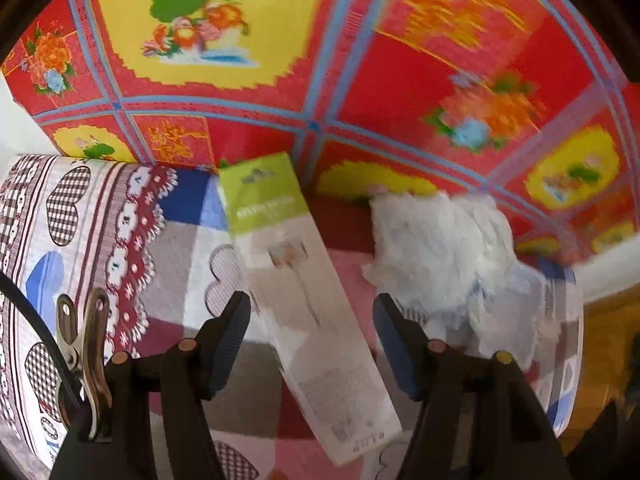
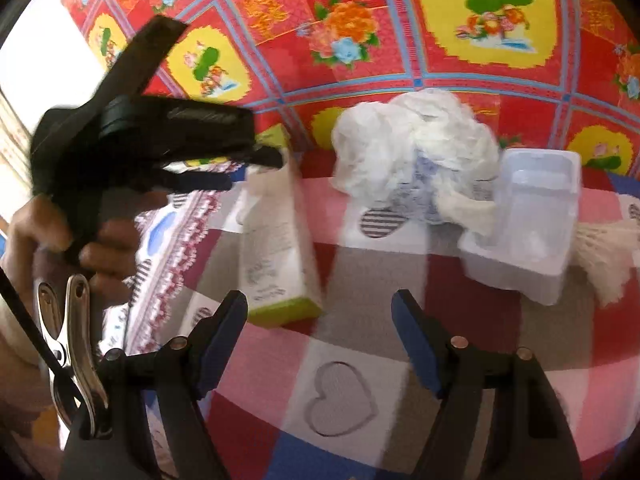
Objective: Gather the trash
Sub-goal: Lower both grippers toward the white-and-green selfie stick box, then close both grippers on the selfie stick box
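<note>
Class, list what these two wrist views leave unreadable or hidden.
- Print on the long box: left wrist view, motion blur.
- White crumpled plastic: right wrist view, blur hides what it wraps.
- Clear plastic tray: right wrist view, contents indistinct.
- Netted white bundle: cut off by right edge.

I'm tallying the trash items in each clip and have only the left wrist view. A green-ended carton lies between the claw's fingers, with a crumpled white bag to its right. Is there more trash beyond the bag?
Observer: Yes. The right wrist view shows a clear plastic tray beside the crumpled white bag, on the side away from the carton.
Operator: Anything past the tray?
Observer: What looks like white foam netting sticks out from behind it, at the picture's right edge.
Operator: Is the right claw holding any of it?
Observer: No. The right claw is open with nothing between its fingers, over the heart-patterned cloth.
</note>
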